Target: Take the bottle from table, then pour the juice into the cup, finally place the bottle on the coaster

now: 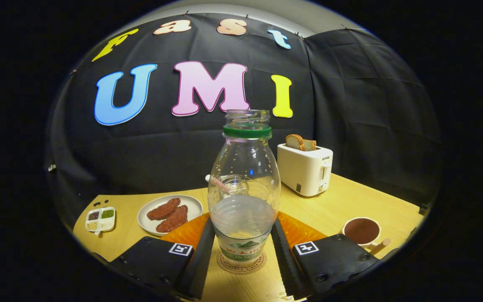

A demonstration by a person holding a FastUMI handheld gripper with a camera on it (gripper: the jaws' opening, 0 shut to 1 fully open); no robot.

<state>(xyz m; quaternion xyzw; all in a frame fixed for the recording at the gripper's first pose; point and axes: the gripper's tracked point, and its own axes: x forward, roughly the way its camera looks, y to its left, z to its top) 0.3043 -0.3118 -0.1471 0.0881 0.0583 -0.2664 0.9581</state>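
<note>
Light wooden table [342, 205] with toaster [304, 170], plate [169, 214], cup [362, 231], coaster [241, 262], perhaps a condiment dish [100, 219].

You can read one word, "SUPOR", in small dark letters on the front of the white toaster [304, 170]. The bottle [243, 188] has a green and white label, and the coaster [241, 265] under it has a ring of letters, but both are too small for you to read. Your gripper [242, 220] has a black-and-white square sign [180, 249] on each side, and its fingers sit close on both sides of the bottle.
</note>
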